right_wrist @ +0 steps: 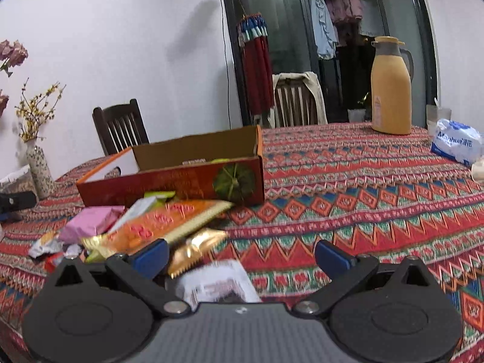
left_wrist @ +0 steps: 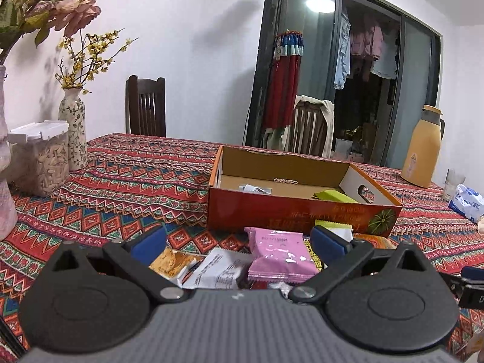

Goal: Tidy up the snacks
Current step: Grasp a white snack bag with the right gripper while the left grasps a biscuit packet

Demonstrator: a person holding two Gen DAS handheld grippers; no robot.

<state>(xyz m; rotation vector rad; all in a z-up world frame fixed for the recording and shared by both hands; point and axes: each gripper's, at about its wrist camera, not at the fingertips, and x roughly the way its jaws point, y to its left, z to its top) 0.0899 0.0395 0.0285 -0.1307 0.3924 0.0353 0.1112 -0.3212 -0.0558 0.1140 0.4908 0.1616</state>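
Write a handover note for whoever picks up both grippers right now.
Left hand-held gripper: open, empty, over the snack pile with the pink foil packet between its fingers.
Right hand-held gripper: open, empty, low over a blurred white packet at the pile's right edge.
Open red cardboard box: behind the pile, holds a yellow-green packet and a small silver one.
Left to do: long orange packet, gold foil packet, pink and white packets, and the rest still lie on the patterned tablecloth.
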